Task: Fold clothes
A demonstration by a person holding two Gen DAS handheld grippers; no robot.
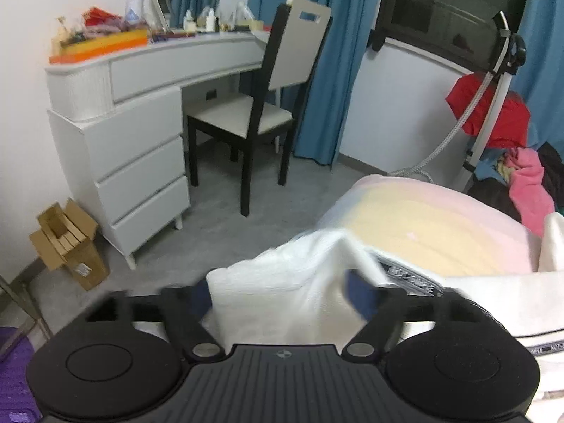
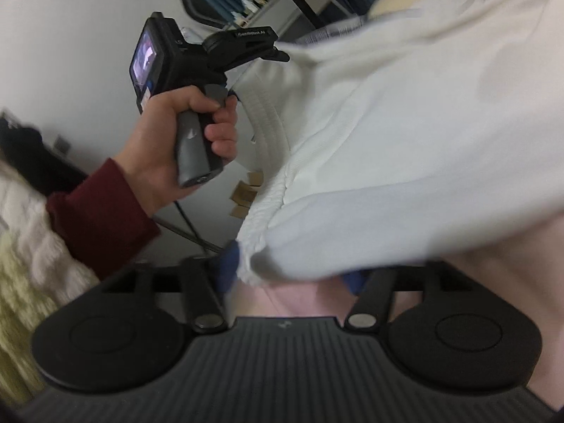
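A white garment [image 1: 282, 292] with ribbed hems and a dark printed band hangs between both grippers above the bed. My left gripper [image 1: 282, 298] has bunched white cloth between its blue-padded fingers [image 1: 361, 294]; the jaws stand fairly wide around it. My right gripper [image 2: 289, 275] has a ribbed corner of the same garment [image 2: 370, 134] between its blue pads [image 2: 229, 268]. In the right wrist view the left gripper [image 2: 253, 46] shows at upper left, held by a hand in a dark red sleeve, with cloth draped from it.
A bed with a pastel rainbow cover [image 1: 433, 225] lies ahead right. A pile of clothes [image 1: 511, 162] sits by a garment steamer pole [image 1: 490, 112]. A white dressing table [image 1: 141, 105], a dark chair [image 1: 261, 105] and a cardboard box [image 1: 67, 243] stand on the grey floor.
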